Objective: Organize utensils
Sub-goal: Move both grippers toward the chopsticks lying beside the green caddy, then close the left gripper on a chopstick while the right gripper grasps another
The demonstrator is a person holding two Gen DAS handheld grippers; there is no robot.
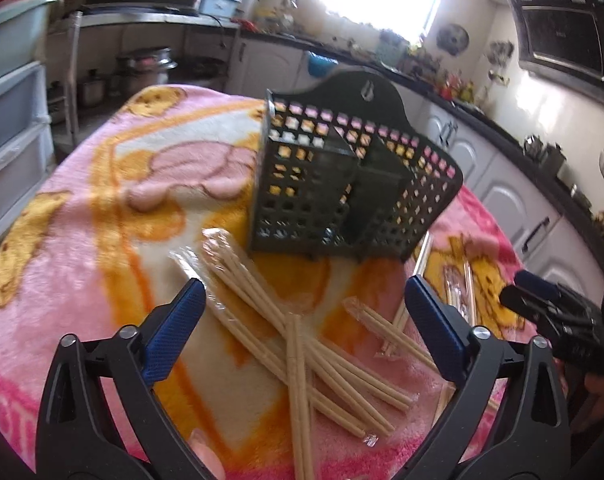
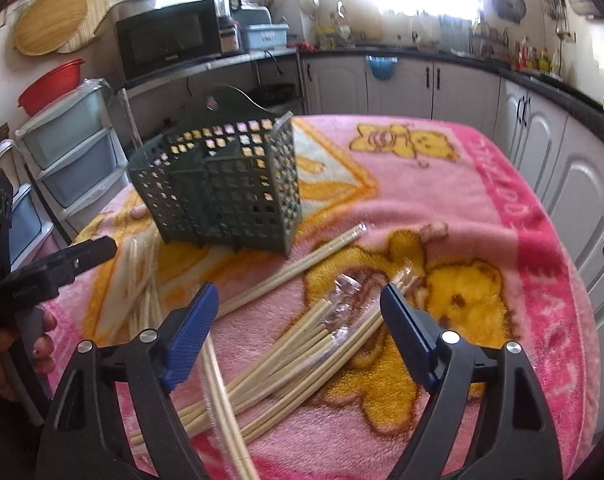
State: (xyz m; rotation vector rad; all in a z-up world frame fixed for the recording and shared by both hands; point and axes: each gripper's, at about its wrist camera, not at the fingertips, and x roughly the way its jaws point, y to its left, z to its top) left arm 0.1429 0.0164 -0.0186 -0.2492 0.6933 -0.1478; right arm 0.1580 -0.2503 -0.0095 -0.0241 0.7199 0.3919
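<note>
A dark green perforated utensil holder (image 1: 342, 184) stands upright on the pink blanket, empty; it also shows in the right wrist view (image 2: 225, 192). Several pairs of bamboo chopsticks in clear wrappers (image 1: 302, 344) lie crossed in front of it. My left gripper (image 1: 306, 312) is open above that pile, holding nothing. My right gripper (image 2: 297, 320) is open above another pile of wrapped chopsticks (image 2: 302, 352), holding nothing. One pair (image 2: 297, 264) lies beside the holder's foot. The right gripper also shows at the right edge of the left wrist view (image 1: 542, 300).
The pink cartoon blanket (image 2: 482, 208) covers a table. Kitchen cabinets (image 2: 542, 140) and a counter run behind and to the right. Plastic drawers (image 2: 73, 152) and a microwave (image 2: 169, 40) stand at the left. My left gripper also shows at the left of the right wrist view (image 2: 77, 260).
</note>
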